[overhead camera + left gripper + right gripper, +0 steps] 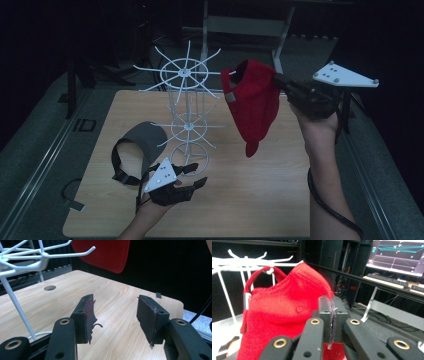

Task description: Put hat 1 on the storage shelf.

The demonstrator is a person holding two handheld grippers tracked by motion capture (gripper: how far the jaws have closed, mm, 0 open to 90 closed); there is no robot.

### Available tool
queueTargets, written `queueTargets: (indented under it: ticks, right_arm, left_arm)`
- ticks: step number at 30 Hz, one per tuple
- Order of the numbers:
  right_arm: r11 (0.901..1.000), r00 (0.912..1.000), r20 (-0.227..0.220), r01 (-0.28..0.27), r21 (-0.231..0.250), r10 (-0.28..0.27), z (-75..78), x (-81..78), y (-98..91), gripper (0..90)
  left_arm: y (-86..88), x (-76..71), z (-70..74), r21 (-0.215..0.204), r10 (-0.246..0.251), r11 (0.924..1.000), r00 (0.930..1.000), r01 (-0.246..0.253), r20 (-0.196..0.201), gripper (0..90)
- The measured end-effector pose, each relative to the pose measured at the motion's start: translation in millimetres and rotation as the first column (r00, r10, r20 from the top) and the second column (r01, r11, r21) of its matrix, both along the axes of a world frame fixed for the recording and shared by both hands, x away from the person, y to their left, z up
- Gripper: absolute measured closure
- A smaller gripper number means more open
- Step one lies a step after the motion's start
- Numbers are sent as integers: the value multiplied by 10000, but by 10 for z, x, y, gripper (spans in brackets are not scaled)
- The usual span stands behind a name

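Above the right half of the counter [240, 200], the right tool [280, 82] is held high, its forearm rising steeply from the bottom edge of the high view and the wrist bent so that the tool points left toward the white wire rack [186, 100]. Its jaws are pressed together on the fabric of a red cap [255, 102], pinching it at the crown's edge. In the right gripper view the cap [287, 315] hangs in front of the closed jaws, and its back strap loops over the tip of one of the rack's upper hooks [270, 270]. In the high view the cap droops from that grip, brim pointing down, clear of the counter and just right of the rack's top ring of arms.

The left tool [196, 175] rests low near the counter's front, just beside the rack's round base, with the hand underneath it and the palm turned up. Its jaws stand partway apart with nothing between them; in the left gripper view only bare wood shows between the two pads [147, 315]. The left forearm comes in short from the bottom edge.

A grey cap [142, 147] sits on the counter left of the rack's base, close to the left tool but not touching it.
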State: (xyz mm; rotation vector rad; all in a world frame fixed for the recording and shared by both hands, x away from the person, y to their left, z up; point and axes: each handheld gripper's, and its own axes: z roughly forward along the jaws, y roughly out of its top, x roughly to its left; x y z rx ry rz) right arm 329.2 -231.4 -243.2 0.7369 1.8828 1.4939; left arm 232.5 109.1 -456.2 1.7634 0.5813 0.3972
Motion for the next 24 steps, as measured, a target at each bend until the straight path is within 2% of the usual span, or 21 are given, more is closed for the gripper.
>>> queueTargets:
  ticks: [12, 20, 24]
  right_arm:
    - [9983, 9976, -468, -522, -264, 509, -315, -11, 61, 885]
    - [9959, 9933, -747, -894, -97, 884, -441, -35, 42, 879]
    - [9946, 9912, -821, -1034, 100, 1038, -485, -57, -8, 837]
  left_arm:
    - [32, -8, -30, 72, 74, 9999, 9999, -73, -68, 488]
    - [74, -19, -60, 98, 183, 9998, 9998, -182, -127, 489]
    - [94, -28, -52, 190, 176, 9997, 9998, -175, -93, 489]
